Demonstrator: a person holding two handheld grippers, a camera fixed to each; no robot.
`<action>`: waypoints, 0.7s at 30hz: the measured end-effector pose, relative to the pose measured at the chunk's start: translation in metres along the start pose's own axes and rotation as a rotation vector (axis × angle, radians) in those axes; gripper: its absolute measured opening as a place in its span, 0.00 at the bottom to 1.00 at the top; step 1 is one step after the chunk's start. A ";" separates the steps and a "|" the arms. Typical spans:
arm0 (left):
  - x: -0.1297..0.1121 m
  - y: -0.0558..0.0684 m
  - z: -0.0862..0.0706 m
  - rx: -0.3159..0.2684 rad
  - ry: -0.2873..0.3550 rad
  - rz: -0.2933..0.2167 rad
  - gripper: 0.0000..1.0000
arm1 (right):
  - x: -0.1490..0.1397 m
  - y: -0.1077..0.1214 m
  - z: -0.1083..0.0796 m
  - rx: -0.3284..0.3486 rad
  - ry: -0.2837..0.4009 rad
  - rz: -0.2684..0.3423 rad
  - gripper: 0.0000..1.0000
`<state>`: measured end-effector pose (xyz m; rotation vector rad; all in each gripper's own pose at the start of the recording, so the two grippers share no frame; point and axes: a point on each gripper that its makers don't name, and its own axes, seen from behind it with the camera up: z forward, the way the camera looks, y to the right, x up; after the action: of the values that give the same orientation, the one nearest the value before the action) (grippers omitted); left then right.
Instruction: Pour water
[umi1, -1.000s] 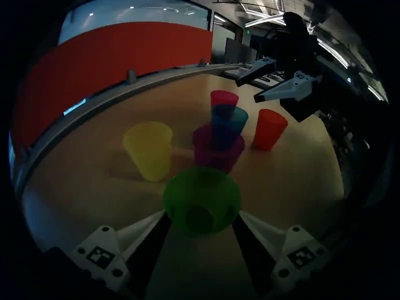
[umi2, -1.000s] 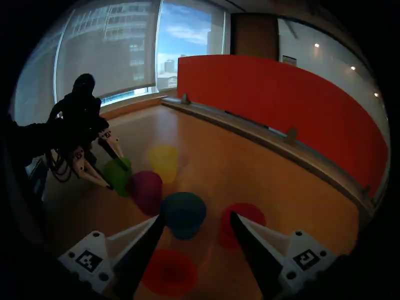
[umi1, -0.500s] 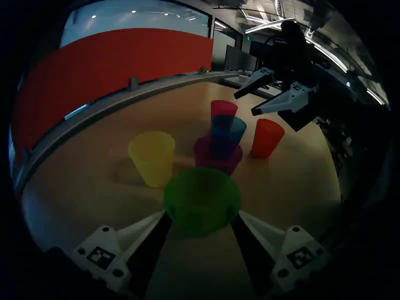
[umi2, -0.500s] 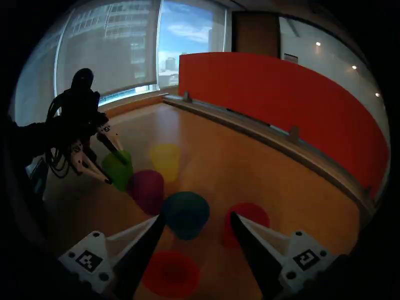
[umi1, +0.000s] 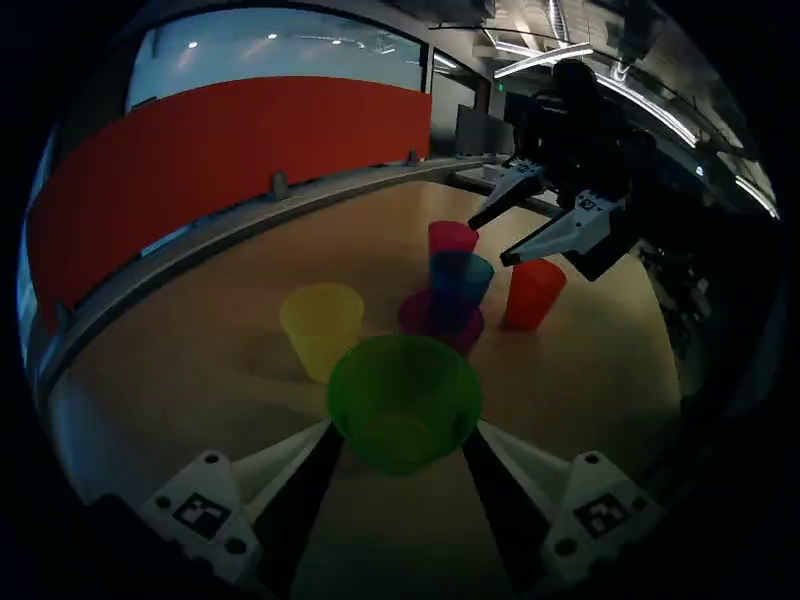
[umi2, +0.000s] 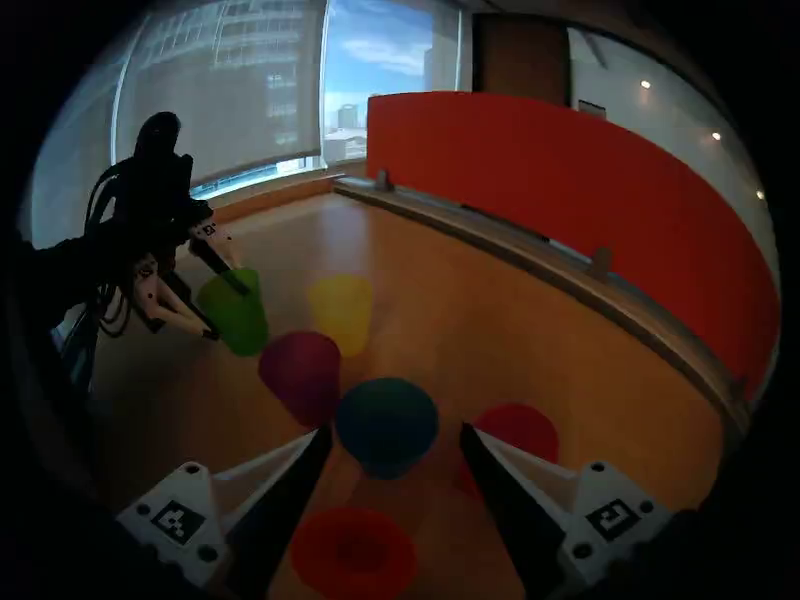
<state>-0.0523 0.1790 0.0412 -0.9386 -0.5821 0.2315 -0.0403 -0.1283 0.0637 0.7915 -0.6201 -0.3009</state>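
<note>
Squarely between the left claw's (umi1: 403, 430) fingers, the green cup (umi1: 404, 390) is sitting clamped over the counter (umi1: 180, 350); the right claw (umi2: 393, 440) is hanging spread apart above the teal cup (umi2: 386, 418); yellow (umi2: 342, 310) and purple (umi2: 302, 370) cups are standing nearby.

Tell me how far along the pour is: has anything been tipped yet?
Done: the left tongs grip the green cup between both fingers, and it looks roughly upright. In hand: the right tongs hang open near the blue cup, holding nothing. Left: the pour itself. No stream of water is visible, and I cannot tell whether the green cup holds water.
</note>
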 end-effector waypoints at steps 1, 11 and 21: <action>0.001 0.000 -0.002 0.002 0.005 0.000 0.81 | -0.001 -0.001 0.001 0.002 -0.006 0.000 0.99; 0.020 -0.010 -0.019 0.039 0.080 -0.001 0.81 | -0.008 -0.005 0.010 0.004 -0.049 -0.007 0.99; 0.033 -0.020 -0.034 0.071 0.153 -0.012 0.81 | -0.010 -0.006 0.017 0.001 -0.084 -0.023 0.99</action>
<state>-0.0066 0.1578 0.0543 -0.8753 -0.4356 0.1668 -0.0589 -0.1370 0.0640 0.7905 -0.6907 -0.3561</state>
